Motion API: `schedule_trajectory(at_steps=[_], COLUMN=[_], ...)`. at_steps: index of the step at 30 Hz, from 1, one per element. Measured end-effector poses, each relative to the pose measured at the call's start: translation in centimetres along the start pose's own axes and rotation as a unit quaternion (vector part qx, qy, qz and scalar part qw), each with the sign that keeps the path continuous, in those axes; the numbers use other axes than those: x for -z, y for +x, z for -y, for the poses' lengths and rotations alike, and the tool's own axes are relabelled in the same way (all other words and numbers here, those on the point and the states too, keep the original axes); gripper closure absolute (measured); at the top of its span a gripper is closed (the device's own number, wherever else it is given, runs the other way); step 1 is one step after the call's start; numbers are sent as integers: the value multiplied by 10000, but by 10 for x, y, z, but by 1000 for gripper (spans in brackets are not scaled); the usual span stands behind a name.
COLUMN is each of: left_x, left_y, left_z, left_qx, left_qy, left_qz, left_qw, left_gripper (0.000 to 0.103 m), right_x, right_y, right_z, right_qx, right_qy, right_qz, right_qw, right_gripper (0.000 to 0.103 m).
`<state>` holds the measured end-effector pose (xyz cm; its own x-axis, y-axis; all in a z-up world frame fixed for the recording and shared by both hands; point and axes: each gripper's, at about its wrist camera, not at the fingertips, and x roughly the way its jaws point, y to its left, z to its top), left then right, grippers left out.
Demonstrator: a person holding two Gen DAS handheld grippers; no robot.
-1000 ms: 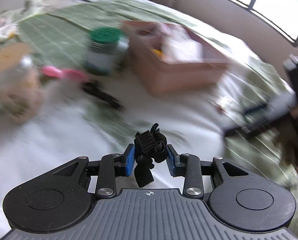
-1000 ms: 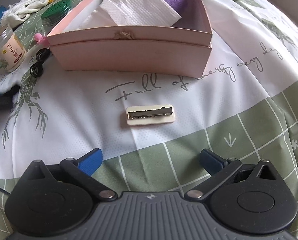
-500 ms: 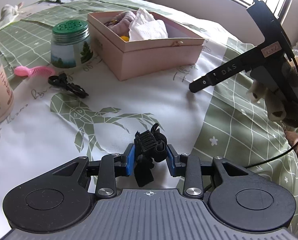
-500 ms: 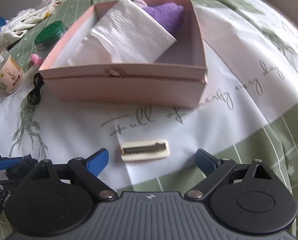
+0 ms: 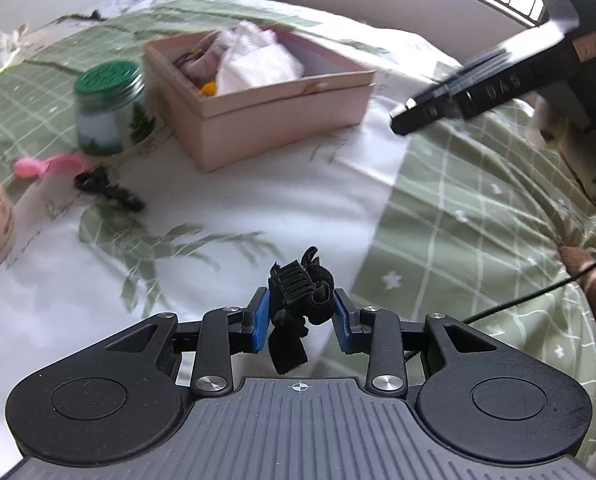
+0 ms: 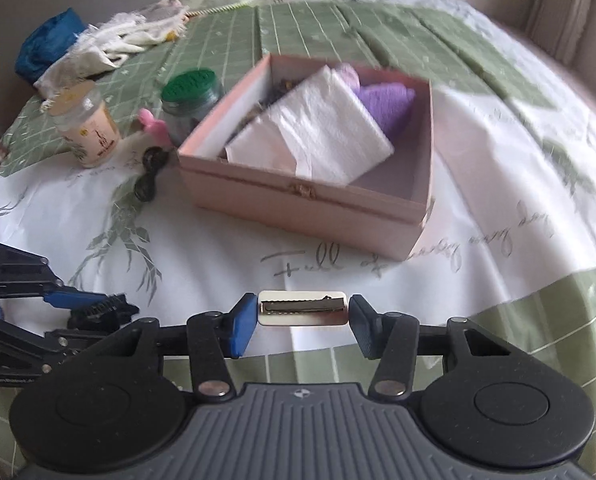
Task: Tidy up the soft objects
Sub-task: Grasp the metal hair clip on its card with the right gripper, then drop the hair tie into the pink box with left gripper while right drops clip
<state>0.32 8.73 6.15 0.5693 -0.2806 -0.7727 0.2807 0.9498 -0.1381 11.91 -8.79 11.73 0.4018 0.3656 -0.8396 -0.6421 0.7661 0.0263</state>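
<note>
My left gripper point(image 5: 301, 313) is shut on a black hair clip with a fabric bow point(image 5: 302, 292), held above the bedspread. It also shows at the lower left of the right wrist view point(image 6: 93, 308). My right gripper point(image 6: 302, 320) has closed onto a cream and metal hair clip point(image 6: 302, 307) that lies on the bedspread, one pad at each end. The pink box point(image 6: 306, 196) beyond it holds a white folded cloth point(image 6: 326, 136) and a purple cloth point(image 6: 386, 104); it also shows in the left wrist view point(image 5: 273, 120).
Left of the box stand a green-lidded jar point(image 6: 191, 96) and a cream jar point(image 6: 87, 128), with a pink comb point(image 5: 51, 166) and a black cable point(image 5: 105, 188) beside them. White cloths point(image 6: 109, 44) and a blue bag point(image 6: 45, 46) lie at the far left.
My right gripper has moved forward and down and its fingers have closed from wide open onto the cream hair clip. My left gripper still holds the black clip and has swung slightly.
</note>
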Motion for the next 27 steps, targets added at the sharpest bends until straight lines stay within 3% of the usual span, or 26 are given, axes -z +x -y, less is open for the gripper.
schedule_trajectory(at_steps=[5,8,12,13,15,16,20,25,27], left_x=[-37,-88,-173,-189,-212,-216,-202,-175,-169], left_y=[-19,-36,-45,-39,-14,-2,22,29,29], left_z=[9,2,-31,-41,-60,-65,-63,-74,-75], left_qx=[253,266,491,663,934,842,376,508,583], left_qy=[12,125,-404,-622,-1031,-1142,-882,-1151,-1052], left_qz=[461,956,1758,1750,1285,1120,1219,1428,1381], left_qw=[9986,9950,9824,9804,9819,9835,9879,9817,9831], left_gripper=[66,66,65,66,65,65,65,65,65], right_x=[-15,-36,-81,-94,-118,-127,-129,-99,-91], right_y=[-43,-77,-100,-100,-91,-85,-66,-35,-23], right_z=[7,12,18,19,21,23,32,44,43], right_qx=[36,-75,-231,-231,-37,99,429,518,618], right_qy=[-86,11,200,249,344,403,687,917,879], right_qz=[531,1118,1714,1770,1668,1593,1356,784,521], right_qw=[9985,9937,9847,9836,9854,9864,9874,9913,9928], right_gripper=[53,53,53,52,34,24,24,24,24])
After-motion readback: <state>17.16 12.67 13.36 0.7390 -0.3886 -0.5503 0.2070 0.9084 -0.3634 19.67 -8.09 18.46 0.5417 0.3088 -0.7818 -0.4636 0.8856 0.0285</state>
